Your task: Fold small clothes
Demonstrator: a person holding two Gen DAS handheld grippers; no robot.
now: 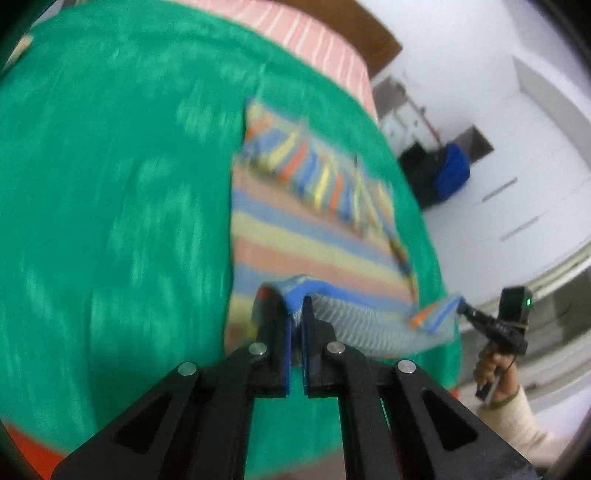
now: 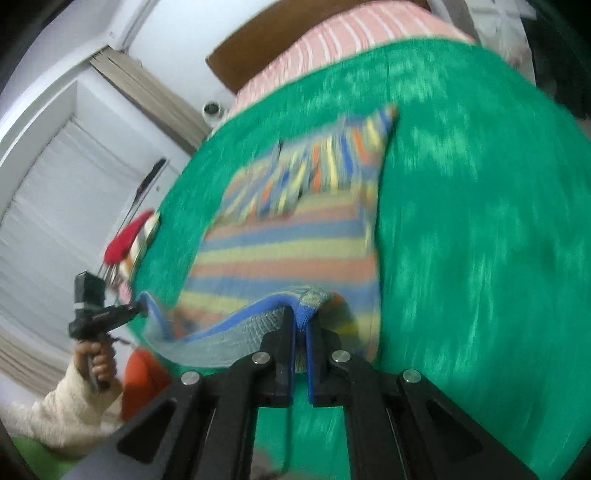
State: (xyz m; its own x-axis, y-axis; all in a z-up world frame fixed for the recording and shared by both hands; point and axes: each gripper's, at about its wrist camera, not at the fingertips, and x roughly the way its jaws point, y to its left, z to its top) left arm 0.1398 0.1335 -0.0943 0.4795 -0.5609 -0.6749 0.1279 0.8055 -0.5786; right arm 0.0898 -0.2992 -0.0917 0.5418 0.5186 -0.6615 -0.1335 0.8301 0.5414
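Note:
A small striped garment [image 1: 314,229] [image 2: 291,240] in blue, yellow and salmon bands lies on a green cover [image 1: 110,184] [image 2: 480,240]. My left gripper [image 1: 294,306] is shut on one near corner of its blue hem and holds it a little above the cover. My right gripper [image 2: 301,314] is shut on the other near corner, also raised. The hem hangs stretched between the two, showing the pale inner side. Each view shows the other gripper [image 1: 461,306] [image 2: 138,308] at the far end of the hem, held by a hand in a cream sleeve. Both pictures are blurred.
The green cover lies over a bed with a pink striped sheet [image 1: 314,40] [image 2: 351,33] and a brown headboard [image 2: 251,48]. White cupboards [image 1: 535,166] and a blue bag [image 1: 452,166] stand beside the bed. A red object [image 2: 127,236] lies at the bed's edge.

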